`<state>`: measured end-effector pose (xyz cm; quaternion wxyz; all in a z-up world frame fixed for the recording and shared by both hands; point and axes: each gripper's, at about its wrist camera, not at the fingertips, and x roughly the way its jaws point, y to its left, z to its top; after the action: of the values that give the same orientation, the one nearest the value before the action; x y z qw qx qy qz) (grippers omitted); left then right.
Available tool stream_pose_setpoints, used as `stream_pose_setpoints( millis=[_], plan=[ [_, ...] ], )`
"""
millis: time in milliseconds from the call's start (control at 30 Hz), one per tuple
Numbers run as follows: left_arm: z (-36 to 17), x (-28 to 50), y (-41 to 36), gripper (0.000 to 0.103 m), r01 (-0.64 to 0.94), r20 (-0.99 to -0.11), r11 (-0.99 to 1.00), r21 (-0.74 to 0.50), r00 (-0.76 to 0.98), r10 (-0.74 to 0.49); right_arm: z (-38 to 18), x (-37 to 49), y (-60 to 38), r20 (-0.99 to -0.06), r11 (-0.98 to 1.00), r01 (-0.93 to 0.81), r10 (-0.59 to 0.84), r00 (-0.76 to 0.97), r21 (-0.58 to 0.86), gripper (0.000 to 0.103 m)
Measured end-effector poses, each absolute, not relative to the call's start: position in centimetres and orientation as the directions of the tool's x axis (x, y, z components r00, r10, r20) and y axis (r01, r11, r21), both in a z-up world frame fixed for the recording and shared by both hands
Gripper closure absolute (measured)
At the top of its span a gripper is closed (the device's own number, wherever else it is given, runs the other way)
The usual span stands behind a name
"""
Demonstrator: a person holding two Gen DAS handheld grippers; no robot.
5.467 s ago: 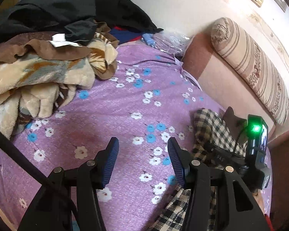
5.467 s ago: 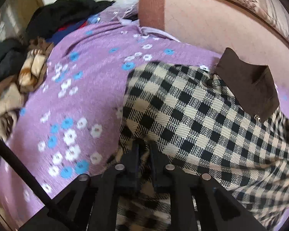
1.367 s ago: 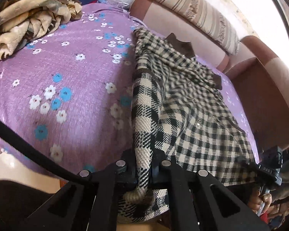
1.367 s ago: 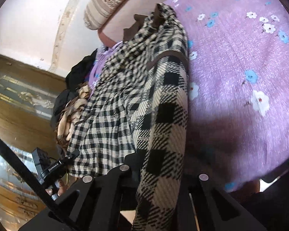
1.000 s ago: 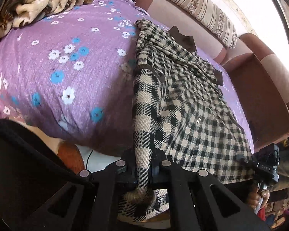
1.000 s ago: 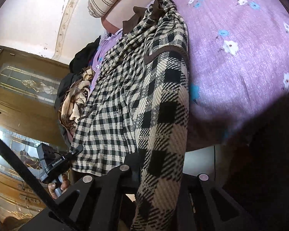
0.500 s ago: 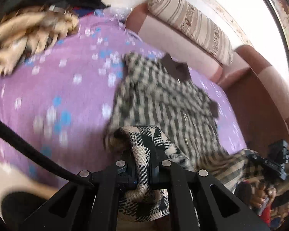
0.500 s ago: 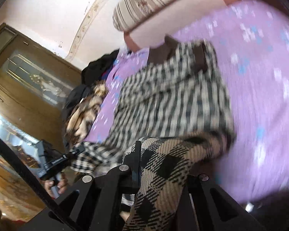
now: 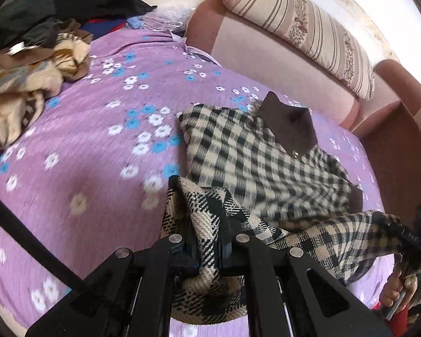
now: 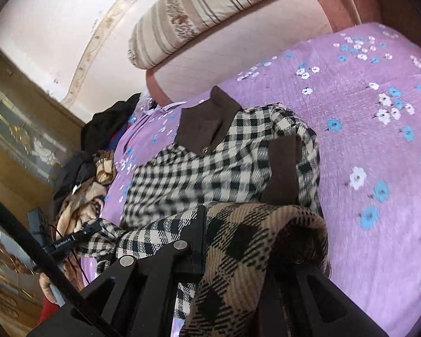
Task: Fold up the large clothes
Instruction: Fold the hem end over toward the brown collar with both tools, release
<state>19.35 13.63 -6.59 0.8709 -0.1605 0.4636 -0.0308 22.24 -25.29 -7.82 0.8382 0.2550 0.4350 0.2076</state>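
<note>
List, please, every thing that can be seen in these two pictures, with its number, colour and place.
checked coat: one, cream and black with a brown collar, upper part lying on the bed, lower edge lifted toward the collar
bed cover: one, purple with white and blue flowers, over the bed
blanket: one, beige and brown, crumpled at the far left of the bed
dark clothes: a pile, black, with some blue and red, behind the blanket
bolster: one, cream with brown stripes, on top of the pink headboard
left gripper: one, black, fingers shut on the coat's hem
right gripper: one, black, fingers shut on the hem's other end
hand: one, holding the right gripper's handle
</note>
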Motion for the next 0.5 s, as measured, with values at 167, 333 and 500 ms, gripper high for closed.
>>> stream_pose_setpoints(
  millis=[167, 333, 500],
  plan=[
    [-8.0, 24.6, 13.9, 0.095, -0.145, -0.807, 0.923, -0.357, 0.546, -0.226, -10.1, 26.8, -27.4, -0.608, 0.725, -0.01, 0.585, 0.537, 0.689, 0.093],
    [-9.4, 29.2, 14.1, 0.093, -0.169, -0.798, 0.889, -0.426, 0.533, -0.282, -12.4, 30.6, -29.1, -0.574, 0.64, 0.073, 0.625, 0.529, 0.765, 0.089],
    [-11.0, 31.7, 16.2, 0.079, -0.213, -0.716, 0.767, -0.606, 0.565, -0.409, -13.0, 32.1, -30.4, -0.496, 0.554, 0.086, 0.654, 0.571, 0.828, 0.052]
  ],
)
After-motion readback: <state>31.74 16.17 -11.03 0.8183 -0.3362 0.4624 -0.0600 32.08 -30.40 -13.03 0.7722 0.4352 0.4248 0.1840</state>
